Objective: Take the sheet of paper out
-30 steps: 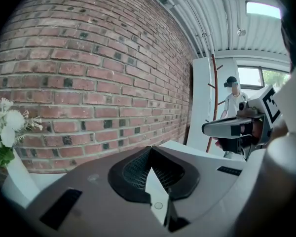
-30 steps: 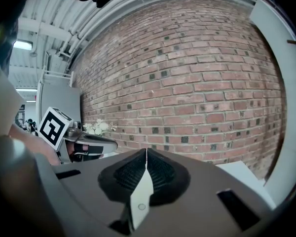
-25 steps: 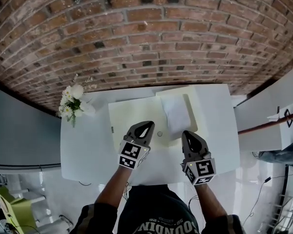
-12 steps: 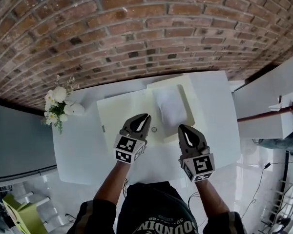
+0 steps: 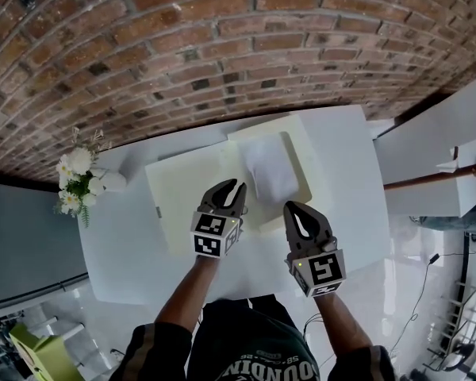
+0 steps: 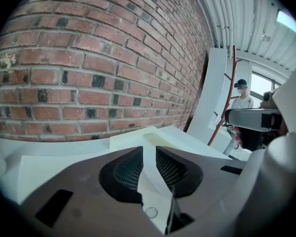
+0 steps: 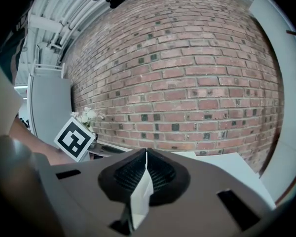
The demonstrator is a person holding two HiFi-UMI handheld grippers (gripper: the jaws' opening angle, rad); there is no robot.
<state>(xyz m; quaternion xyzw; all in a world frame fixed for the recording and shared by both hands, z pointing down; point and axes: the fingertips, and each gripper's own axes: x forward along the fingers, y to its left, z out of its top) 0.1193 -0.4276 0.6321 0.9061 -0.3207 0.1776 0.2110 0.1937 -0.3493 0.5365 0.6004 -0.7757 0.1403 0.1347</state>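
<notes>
A cream folder (image 5: 186, 193) lies open on the white table (image 5: 349, 173), its flap (image 5: 295, 145) turned out to the back right. A white sheet of paper (image 5: 268, 173) rests on the folder's right part. My left gripper (image 5: 236, 189) hangs over the folder just left of the sheet's near edge. Its jaws have just been opening and stand a little apart with nothing between them; the left gripper view shows cream folder (image 6: 133, 142) and a small round snap (image 6: 150, 212) through the gap. My right gripper (image 5: 292, 208) is shut and empty at the folder's near right corner.
A white vase of flowers (image 5: 75, 177) stands at the table's left back corner. A brick wall (image 5: 222, 46) runs behind the table. White furniture with a red rail (image 5: 436, 173) stands to the right. A person (image 6: 242, 97) stands far off in the left gripper view.
Both grippers have sunk toward the folder, the left one more. The left jaws, shut before, now show a narrow gap. The sheet and folder lie as before.
</notes>
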